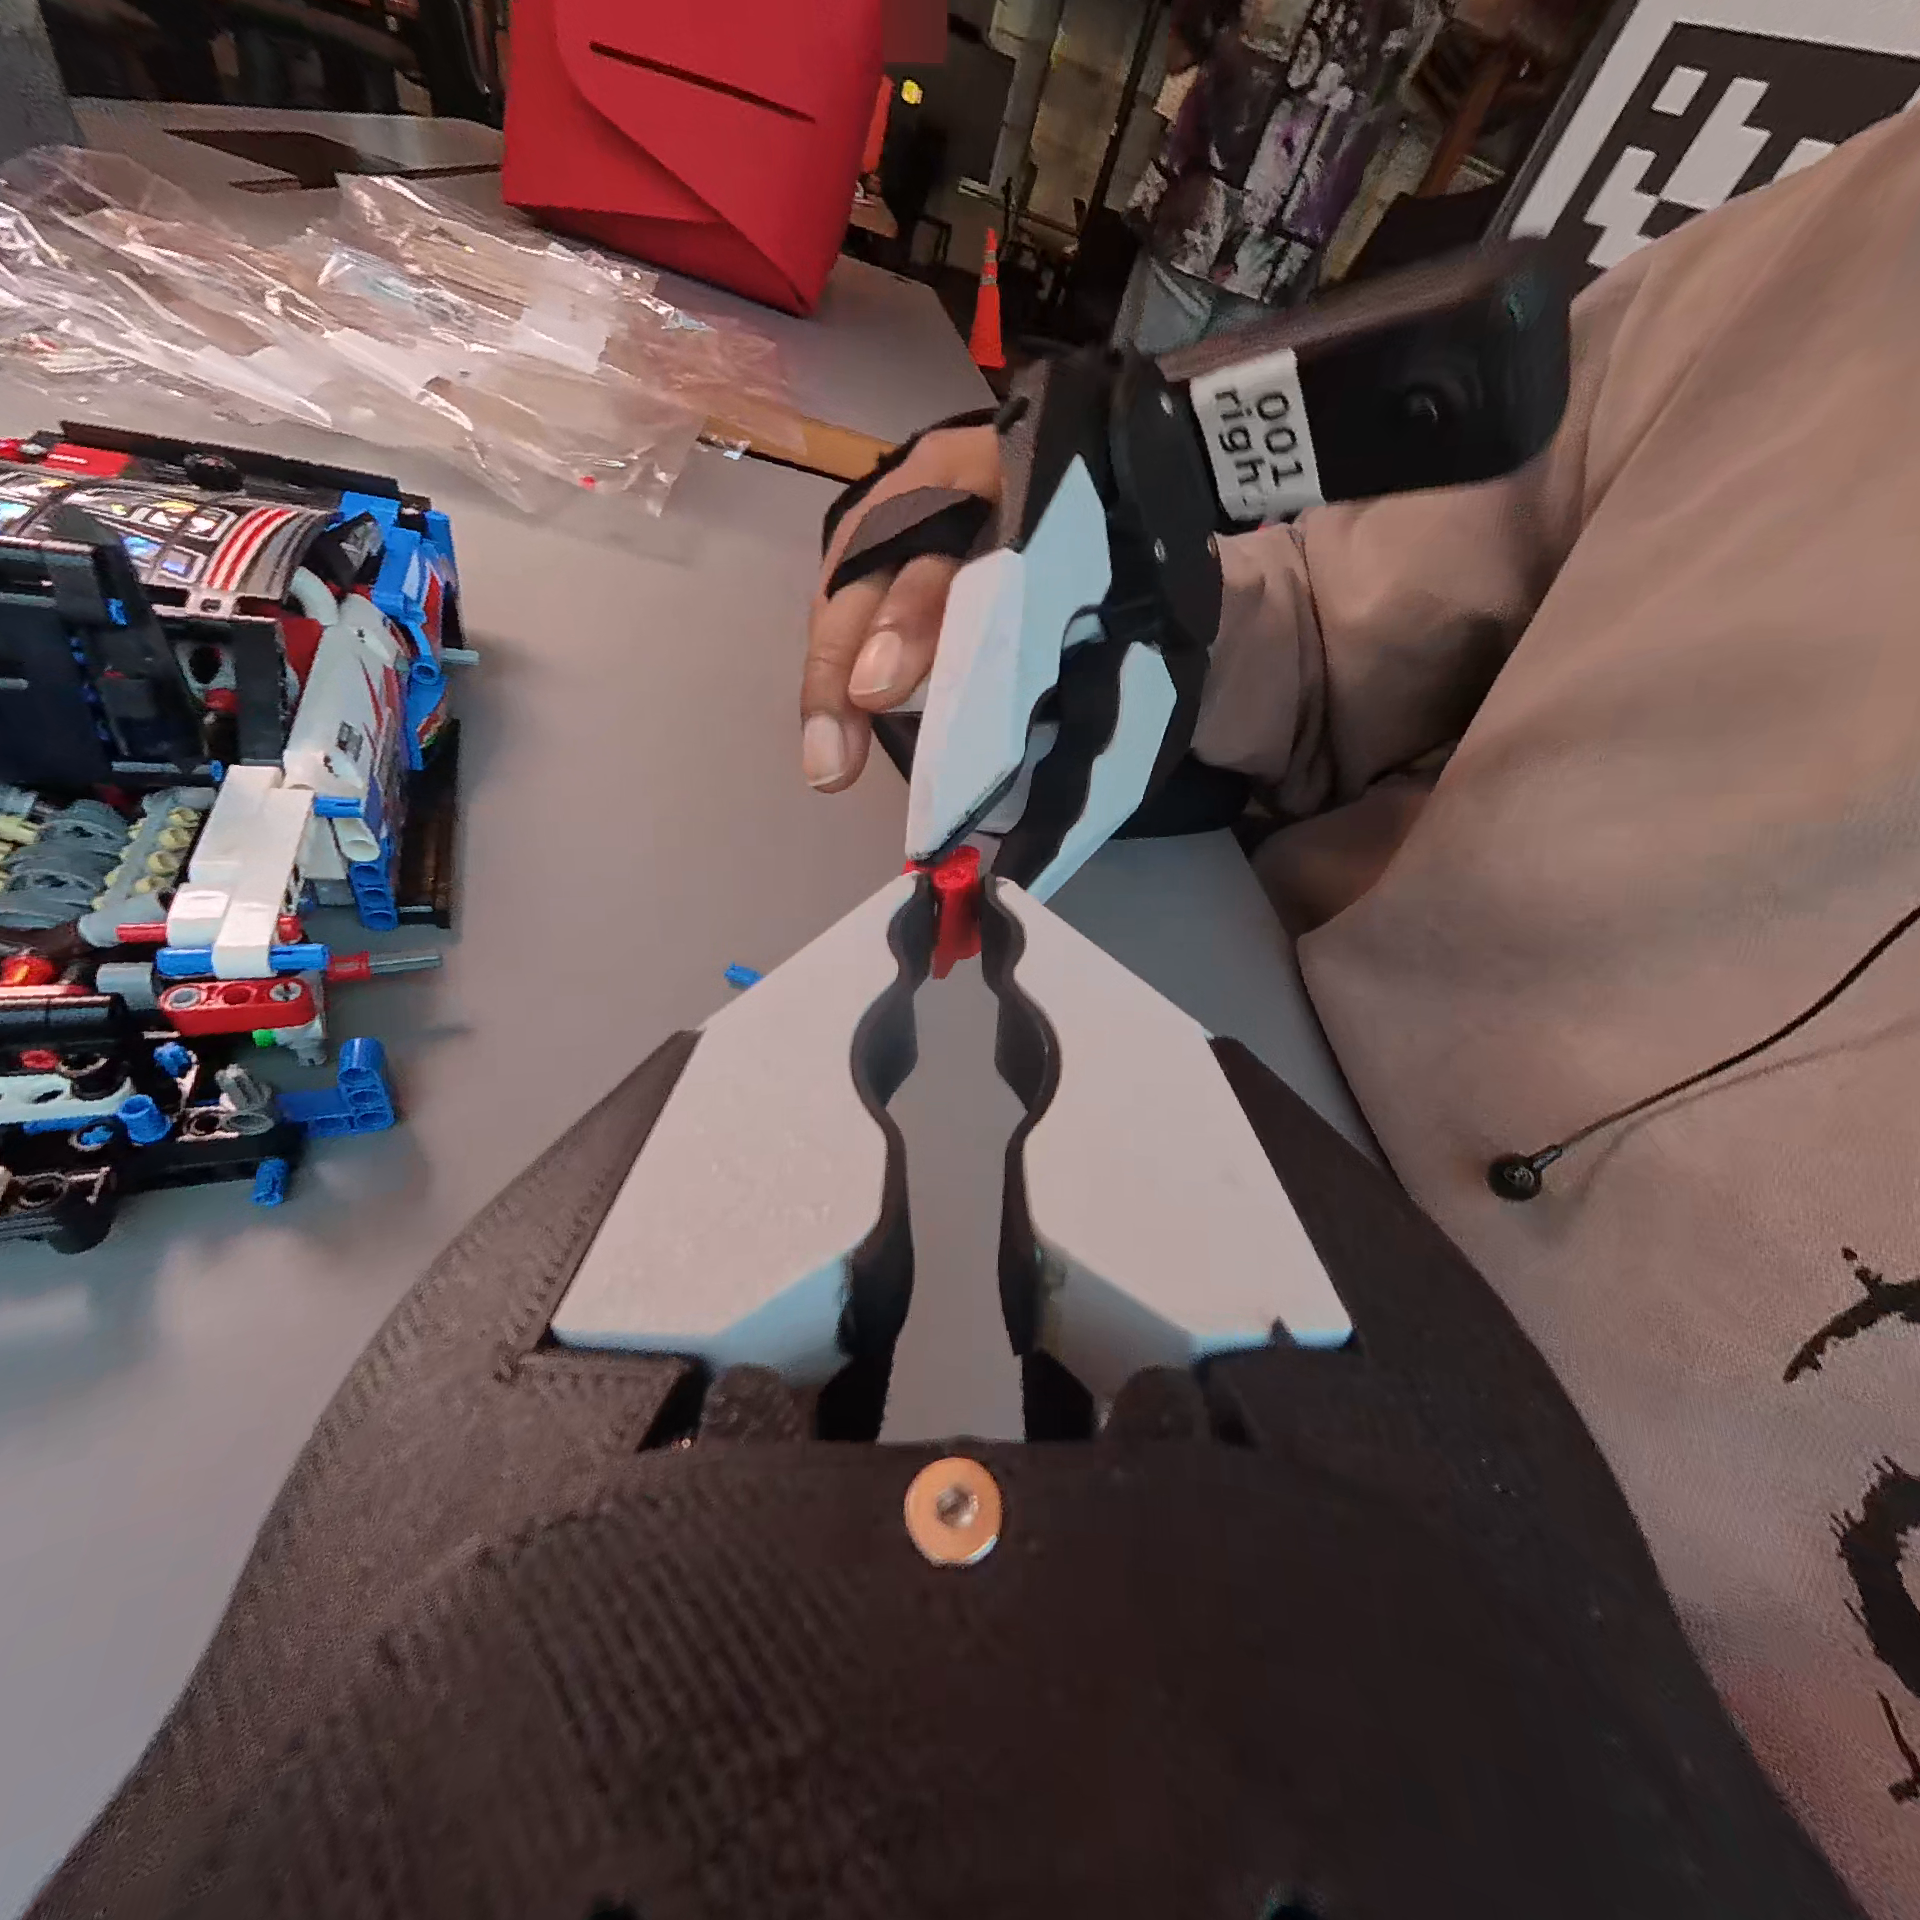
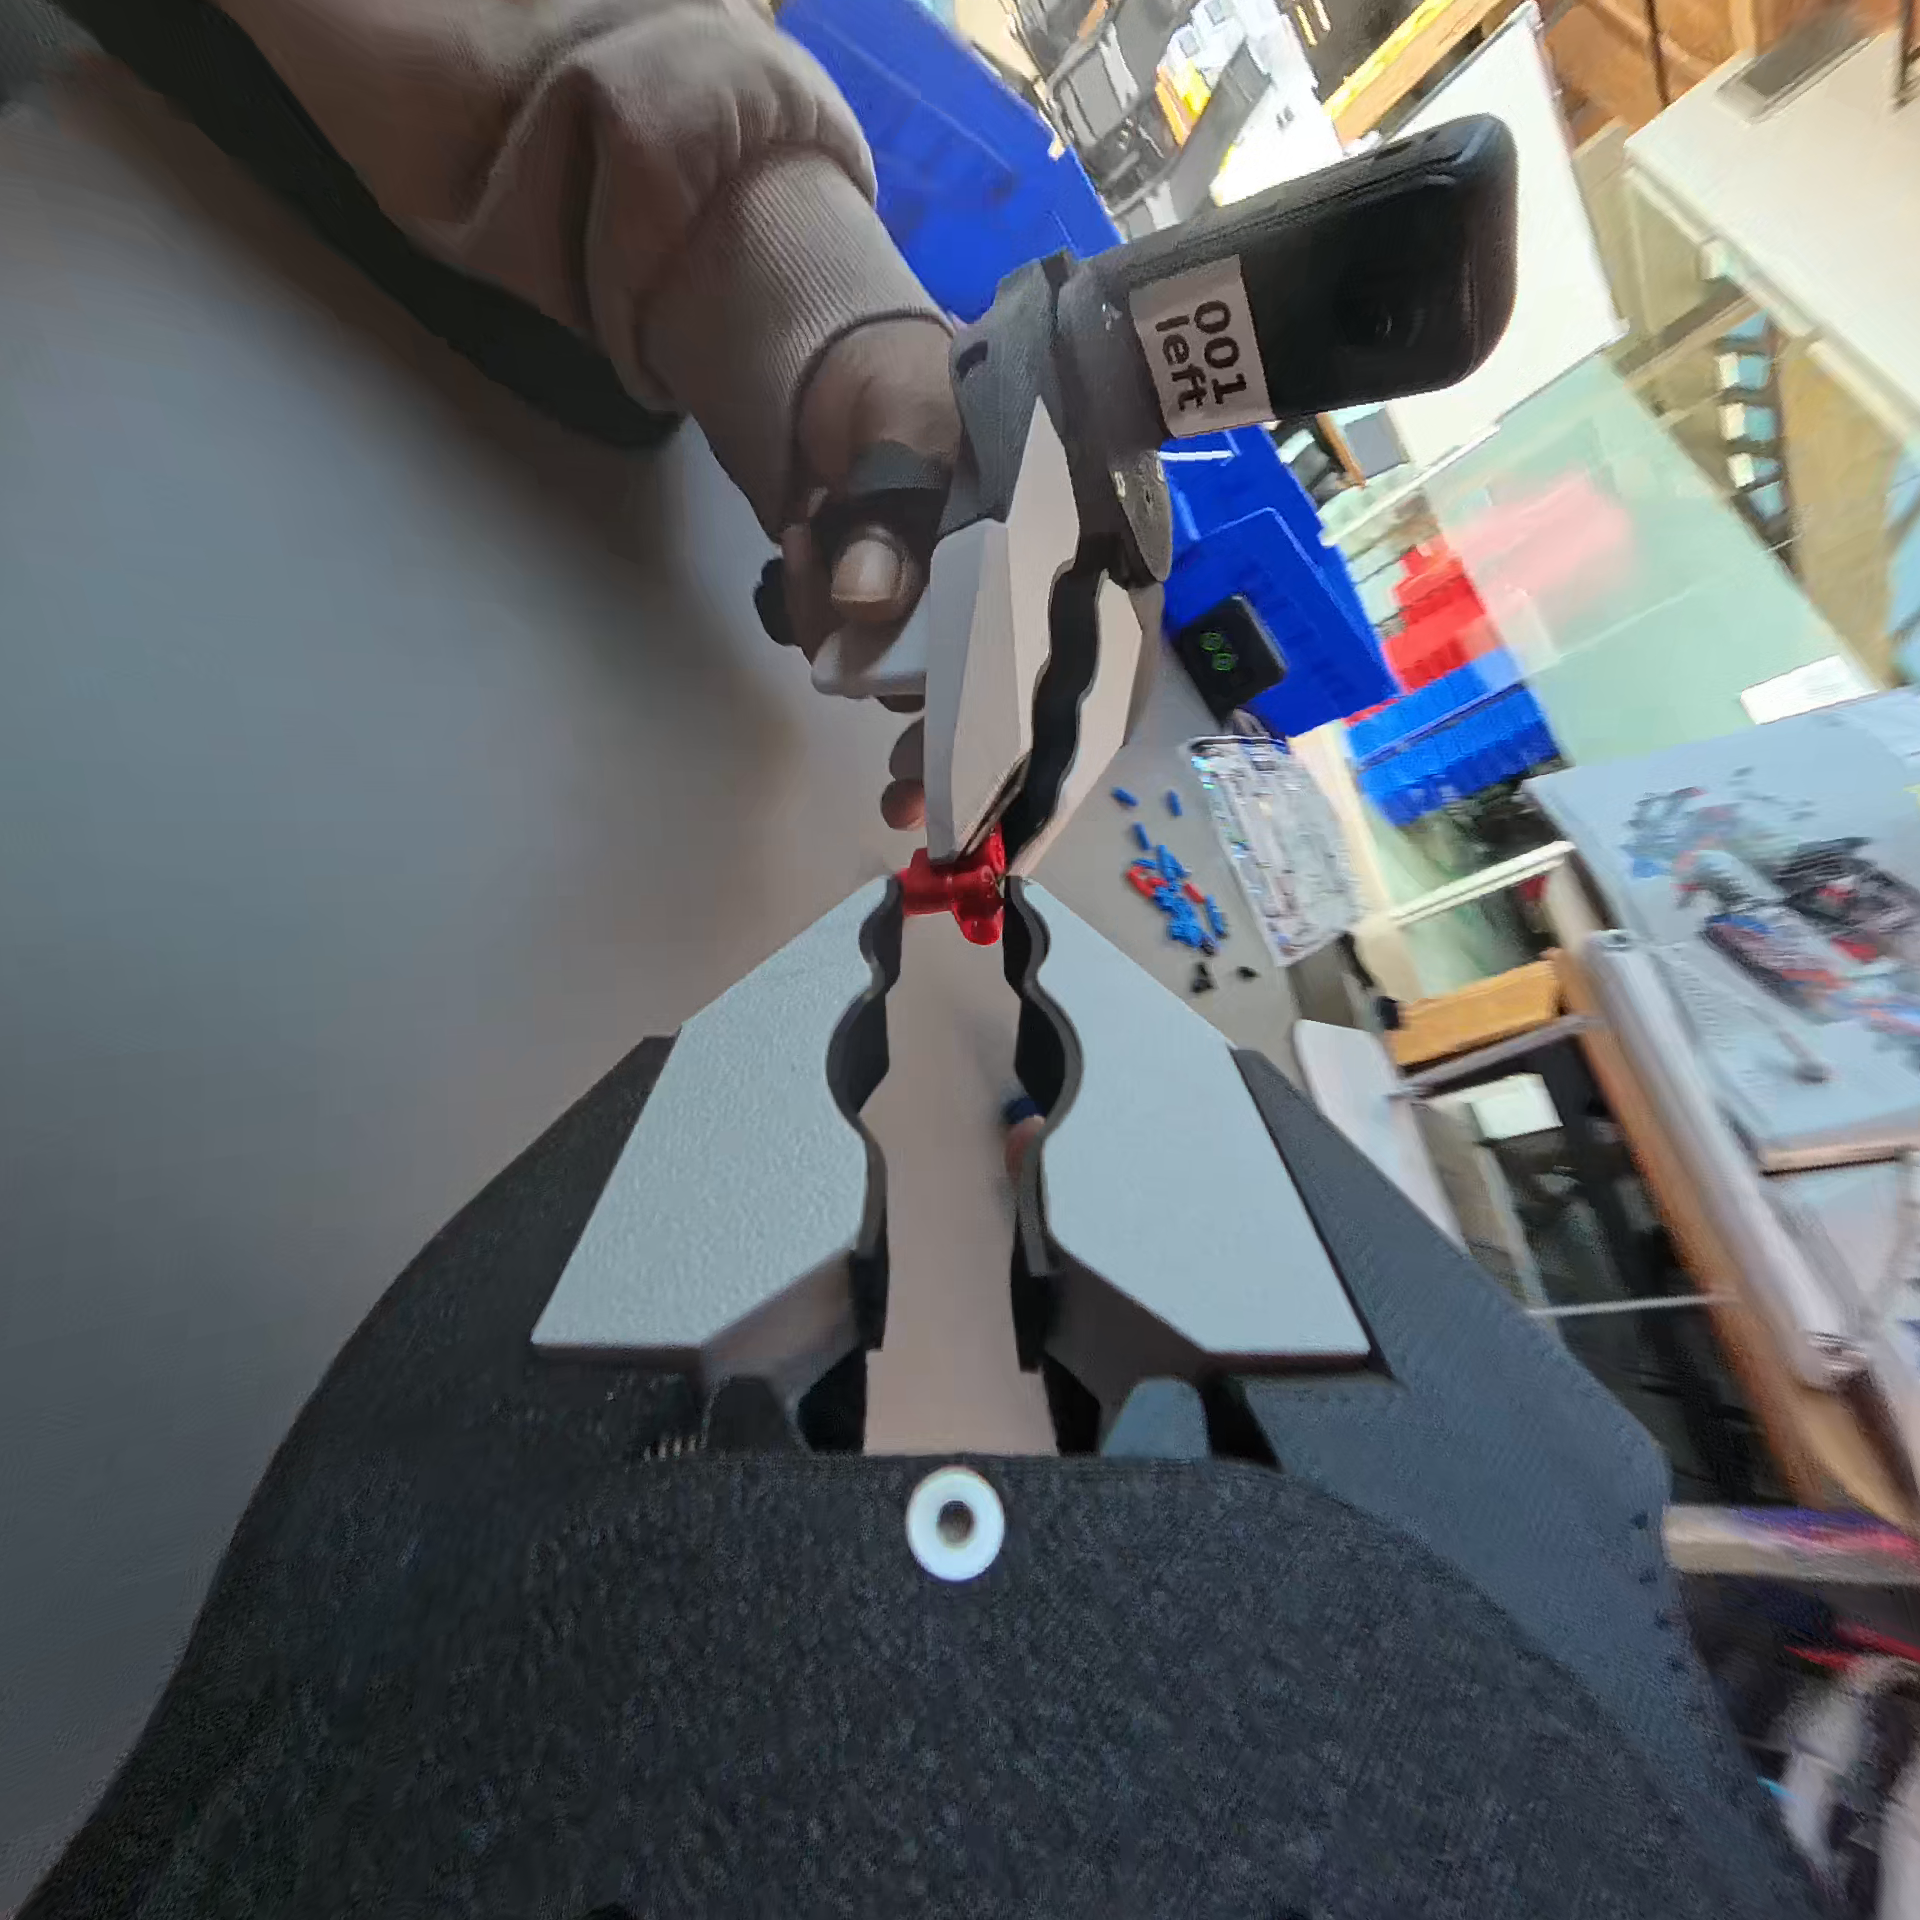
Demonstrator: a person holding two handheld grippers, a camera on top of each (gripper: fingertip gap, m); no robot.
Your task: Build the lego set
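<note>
Two claws meet tip to tip above the grey bench (image 1: 644, 727), and we hold one in each hand. Our left claw (image 1: 953, 909) is narrowed onto a small red lego piece (image 1: 953, 914), which sits clamped between its black wavy pads at the very tips. Our right claw (image 1: 971, 831) comes in from directly ahead of the left claw, tips pointing down at the same red piece. Its tips are nearly together and touch the top of the piece; we cannot tell whether they actually grip it.

From the right wrist view, the red lego piece (image 2: 951, 896) lies just beyond our right claw (image 2: 951, 894), and the left claw (image 2: 987, 831) pinches it from above.

To the left of the left claw, the partly built lego car (image 1: 208, 810) rests on the bench, in blue, white, red and black. Clear plastic bags (image 1: 343, 312) lie beyond it, with a red box (image 1: 696, 145) farther back. Past the left claw in the right wrist view, loose blue pieces (image 2: 1174, 878) are scattered on the bench near an instruction booklet (image 2: 1766, 914).
</note>
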